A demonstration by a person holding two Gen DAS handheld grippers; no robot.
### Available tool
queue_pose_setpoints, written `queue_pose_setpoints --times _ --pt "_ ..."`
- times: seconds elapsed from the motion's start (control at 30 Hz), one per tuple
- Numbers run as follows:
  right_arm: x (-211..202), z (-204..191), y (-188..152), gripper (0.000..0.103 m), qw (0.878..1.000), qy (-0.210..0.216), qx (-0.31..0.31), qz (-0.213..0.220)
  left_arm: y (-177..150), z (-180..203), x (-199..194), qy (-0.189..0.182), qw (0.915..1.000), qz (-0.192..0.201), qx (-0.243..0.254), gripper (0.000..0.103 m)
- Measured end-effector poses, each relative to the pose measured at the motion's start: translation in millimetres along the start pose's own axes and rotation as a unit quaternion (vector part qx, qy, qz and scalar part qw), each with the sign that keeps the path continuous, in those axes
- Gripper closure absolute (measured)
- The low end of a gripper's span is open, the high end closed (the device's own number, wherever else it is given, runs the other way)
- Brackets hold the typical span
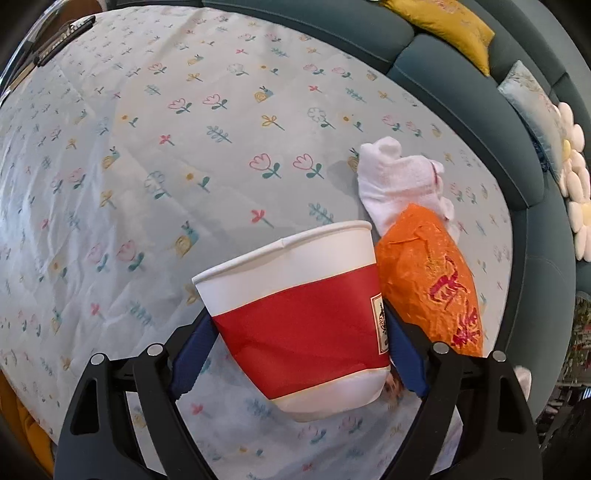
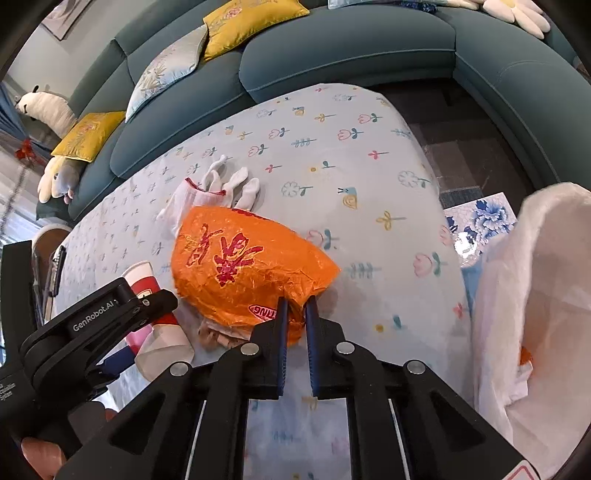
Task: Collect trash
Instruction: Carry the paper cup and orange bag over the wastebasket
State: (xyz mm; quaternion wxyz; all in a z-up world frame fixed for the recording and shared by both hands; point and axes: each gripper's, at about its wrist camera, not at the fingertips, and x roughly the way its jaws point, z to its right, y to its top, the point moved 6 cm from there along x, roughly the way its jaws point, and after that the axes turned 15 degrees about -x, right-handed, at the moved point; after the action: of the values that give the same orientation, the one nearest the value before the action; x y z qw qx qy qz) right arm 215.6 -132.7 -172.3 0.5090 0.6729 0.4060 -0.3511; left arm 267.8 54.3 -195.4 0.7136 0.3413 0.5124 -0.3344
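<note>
A red-and-white paper cup [image 1: 295, 295] lies tilted on the flowered tablecloth [image 1: 184, 147], and the blue pads of my left gripper [image 1: 295, 310] press on its two sides. To its right sits a crumpled orange plastic bag [image 1: 424, 273] with red print. In the right wrist view, my right gripper [image 2: 296, 301] is shut on the near edge of the orange bag [image 2: 240, 258]. The left gripper [image 2: 140, 302] and the cup [image 2: 142, 275] show at the left of that view. White socks [image 2: 221, 188] lie just behind the bag.
A white plastic bag [image 2: 535, 295] hangs open at the table's right edge. A teal sofa [image 2: 332, 48] with yellow cushions [image 2: 251, 22] curves round the far side. A dark remote-like object [image 1: 62, 40] lies at the far left corner. A hand [image 2: 37, 454] shows low left.
</note>
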Motion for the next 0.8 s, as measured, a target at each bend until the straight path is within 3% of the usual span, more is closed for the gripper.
queue_pose_setpoints --times 0.43,0.8 --pt "-73.7 6.3 -28.1 0.094 0.999 -0.012 0.011 0.045 -28.4 10.2 -70.5 -0.030 0.9968 0.042 0.061 0.022" --pt "-133.7 36.6 -56.3 0.094 0.995 -0.036 0.034 0.082 -82.4 41.0 -110.2 -0.061 0.9890 0.055 0.123 0.022"
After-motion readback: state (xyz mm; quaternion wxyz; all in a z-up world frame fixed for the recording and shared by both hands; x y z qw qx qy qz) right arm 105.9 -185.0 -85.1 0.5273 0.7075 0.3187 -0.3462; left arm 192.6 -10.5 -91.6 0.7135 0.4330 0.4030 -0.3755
